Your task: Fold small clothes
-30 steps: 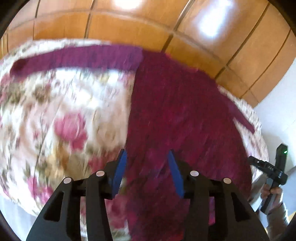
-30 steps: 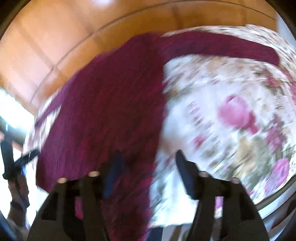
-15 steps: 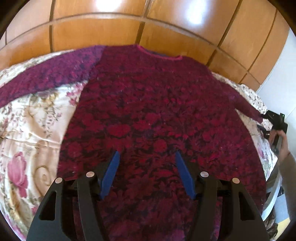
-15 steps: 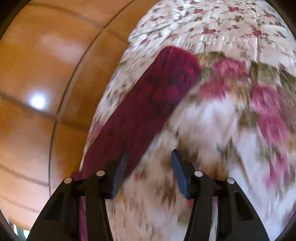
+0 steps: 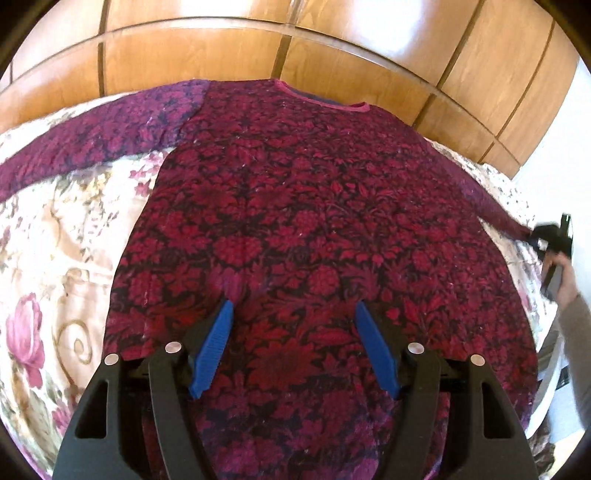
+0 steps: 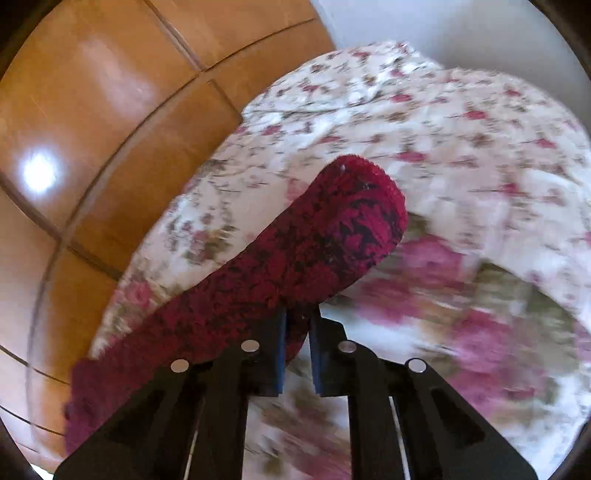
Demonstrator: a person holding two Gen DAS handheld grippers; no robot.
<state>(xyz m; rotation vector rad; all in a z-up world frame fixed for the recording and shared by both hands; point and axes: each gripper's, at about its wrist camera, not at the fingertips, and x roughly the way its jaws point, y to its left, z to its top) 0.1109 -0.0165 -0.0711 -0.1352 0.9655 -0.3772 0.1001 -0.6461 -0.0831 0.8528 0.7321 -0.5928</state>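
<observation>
- A bed [image 5: 55, 266] with a cream, rose-printed cover is set against glossy wooden panels [image 5: 207, 55]; a white wall [image 6: 461, 33] is seen past the bed's far corner.
- A dark red patterned sweater [image 5: 314, 229] is spread flat on the bed, neckline toward the panels, with one sleeve stretched out along the panel side of the bed.
- The left gripper [image 5: 291, 317] is held over the sweater's lower middle; its blue pads [image 5: 214, 343] are well apart and opening, with nothing pinched between them.
- The right gripper [image 6: 297, 325] is closed on the edge of the other sleeve [image 6: 295, 258], close to the cuff, which lies on the cover.
- In the left view, the right gripper [image 5: 552, 236] is seen at the sweater's right sleeve end, held in a hand [image 5: 565, 280] with a grey cuff.
</observation>
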